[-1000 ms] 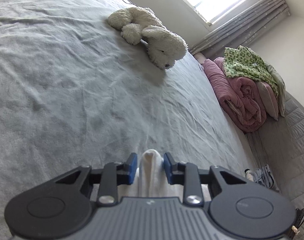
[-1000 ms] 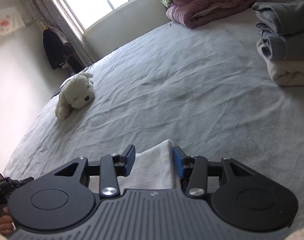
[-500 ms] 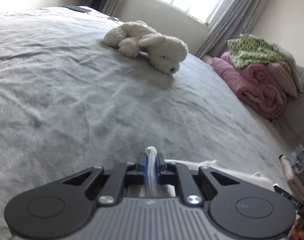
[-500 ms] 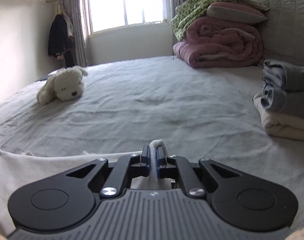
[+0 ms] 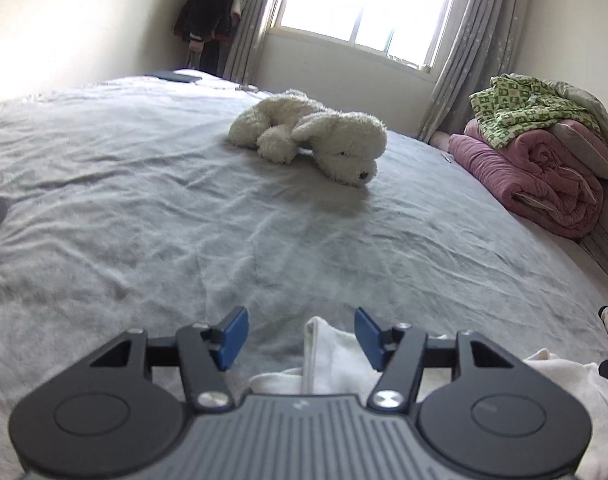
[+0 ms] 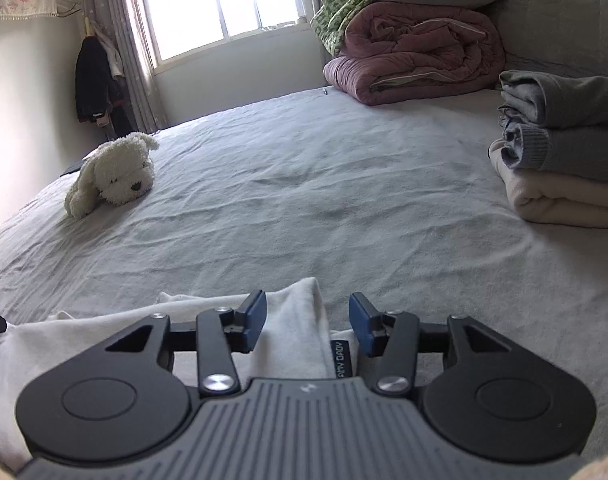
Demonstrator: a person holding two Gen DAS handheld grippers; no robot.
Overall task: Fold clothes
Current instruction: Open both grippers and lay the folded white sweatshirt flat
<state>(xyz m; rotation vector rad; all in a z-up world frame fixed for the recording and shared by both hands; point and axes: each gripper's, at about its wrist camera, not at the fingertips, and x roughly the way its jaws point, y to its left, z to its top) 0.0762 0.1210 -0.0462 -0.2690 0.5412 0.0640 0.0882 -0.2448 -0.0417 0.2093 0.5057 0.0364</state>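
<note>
The white garment (image 6: 292, 320) looks like soft, matt terry-like cloth, though the view is too coarse to be sure. The bed sheet (image 5: 144, 208) is matt grey woven cloth, finely wrinkled. The plush dog (image 5: 324, 140) has shaggy cream pile. Both grippers show matt black plastic, ribbed grey housing, shiny metal screws and blue, seemingly rubbery pads (image 6: 256, 316).

A home bedroom: wide bed (image 6: 344, 200), plush dog (image 5: 316, 136), curtained window (image 5: 364, 4).

The white garment (image 6: 296, 320) runs under the claw body, its label partly hidden.
</note>
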